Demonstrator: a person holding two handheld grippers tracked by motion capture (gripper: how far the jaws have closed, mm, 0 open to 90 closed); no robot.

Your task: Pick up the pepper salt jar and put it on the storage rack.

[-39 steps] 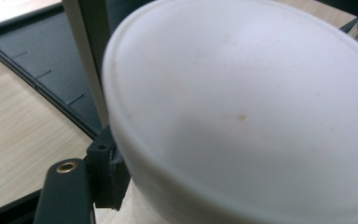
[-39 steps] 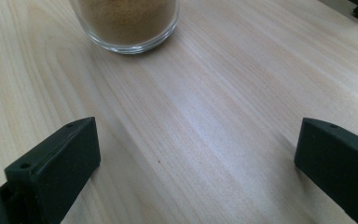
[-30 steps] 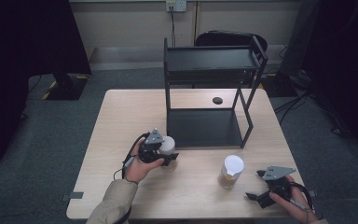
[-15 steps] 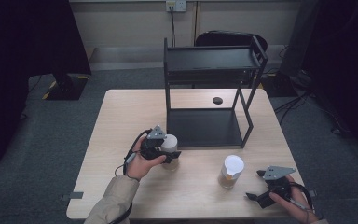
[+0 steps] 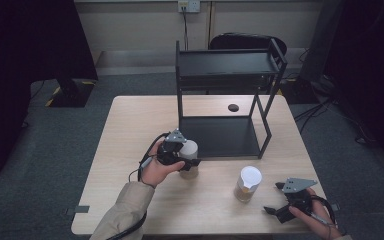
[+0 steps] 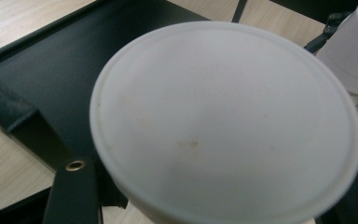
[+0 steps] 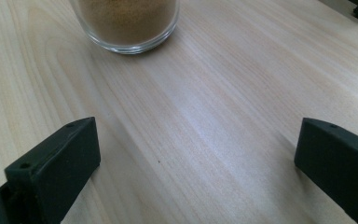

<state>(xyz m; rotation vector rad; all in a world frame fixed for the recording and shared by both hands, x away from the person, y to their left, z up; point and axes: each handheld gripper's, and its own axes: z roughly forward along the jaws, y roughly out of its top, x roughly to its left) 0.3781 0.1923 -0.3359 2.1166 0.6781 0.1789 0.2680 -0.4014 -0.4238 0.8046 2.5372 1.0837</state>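
While the left gripper [image 5: 180,156] clamps a white-lidded jar [image 5: 189,150] near the black rack [image 5: 225,135], the right gripper [image 5: 280,202] rests wide open, right of a second jar [image 5: 248,184].

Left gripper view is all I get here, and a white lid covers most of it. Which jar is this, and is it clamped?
Observer: In the high view the left gripper is shut on the near-left jar, in front of the black rack.
Operator: Where is the other jar?
Observer: The second jar stands on the table to the right, white lid on.
Operator: What is in it?
Observer: The right gripper view shows brown powder behind its glass base.
Operator: Is the right gripper on it?
Observer: No, the right gripper is open, short of that jar.
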